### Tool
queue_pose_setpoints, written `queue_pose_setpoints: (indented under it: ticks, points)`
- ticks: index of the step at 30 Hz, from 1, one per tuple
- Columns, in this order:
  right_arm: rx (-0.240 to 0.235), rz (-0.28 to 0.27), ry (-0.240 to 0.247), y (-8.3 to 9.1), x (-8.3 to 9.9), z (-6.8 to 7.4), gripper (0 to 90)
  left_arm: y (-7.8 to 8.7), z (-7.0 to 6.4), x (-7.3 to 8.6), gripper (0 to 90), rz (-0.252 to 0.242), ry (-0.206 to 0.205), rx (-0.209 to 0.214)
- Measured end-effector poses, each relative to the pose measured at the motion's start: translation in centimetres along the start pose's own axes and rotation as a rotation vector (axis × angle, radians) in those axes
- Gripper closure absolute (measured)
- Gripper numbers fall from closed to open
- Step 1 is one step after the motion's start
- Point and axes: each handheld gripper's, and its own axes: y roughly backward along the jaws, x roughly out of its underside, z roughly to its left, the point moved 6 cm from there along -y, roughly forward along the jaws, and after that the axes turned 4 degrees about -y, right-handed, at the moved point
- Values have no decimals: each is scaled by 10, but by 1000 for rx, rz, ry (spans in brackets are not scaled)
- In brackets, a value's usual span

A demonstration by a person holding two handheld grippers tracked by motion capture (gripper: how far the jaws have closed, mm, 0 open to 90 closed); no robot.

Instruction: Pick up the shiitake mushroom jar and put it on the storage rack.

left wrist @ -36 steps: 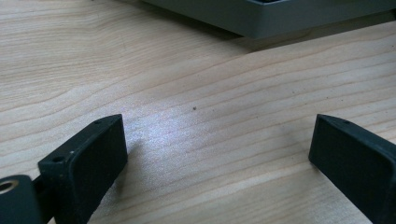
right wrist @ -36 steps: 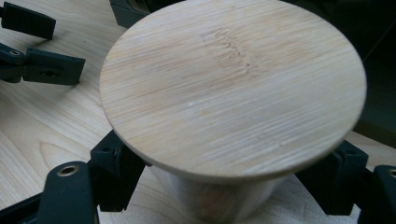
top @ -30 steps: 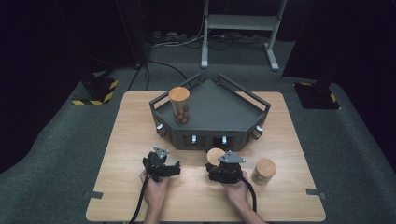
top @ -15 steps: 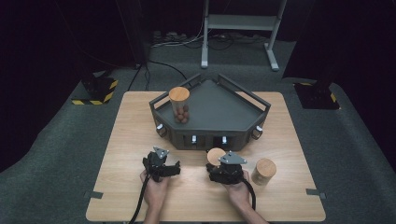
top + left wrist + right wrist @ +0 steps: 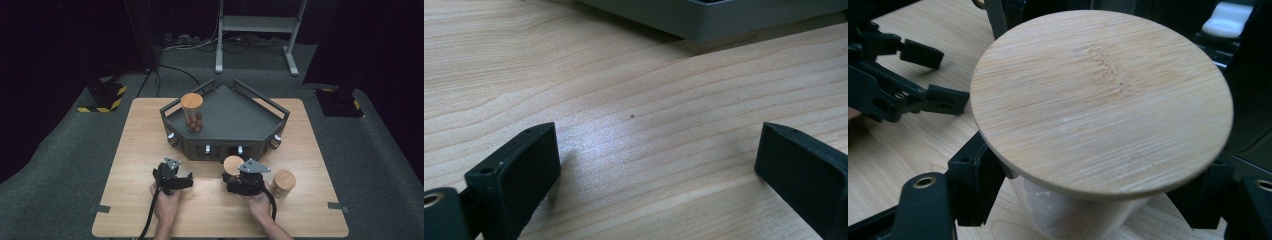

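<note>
Lidded jar (image 5: pixel 1100 105) clamped upright in right gripper (image 5: pixel 243 181)

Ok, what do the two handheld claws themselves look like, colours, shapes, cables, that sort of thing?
Both the left claw and the right claw are black, each with two blocky flat-faced jaws. A grey three-cornered plate tops each, and a black cable trails back from each along bare forearms, with no sleeves in view.

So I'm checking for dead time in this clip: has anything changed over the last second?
Nothing visibly changed. The right gripper stays closed around the wooden-lidded jar, the left gripper stays open over the table, and the other two jars are where they were.
</note>
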Motion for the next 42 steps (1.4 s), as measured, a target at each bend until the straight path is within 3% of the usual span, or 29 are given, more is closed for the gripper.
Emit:
queue_pose_setpoints:
  ticks: [15,42]
  points:
    - [-55,-19,-14,20,-24,2,254,0,0,0,41,1,-1,-1]
    - [-66,-52,24,37,-78,-1,254,0,0,0,42,0,-1,-1]
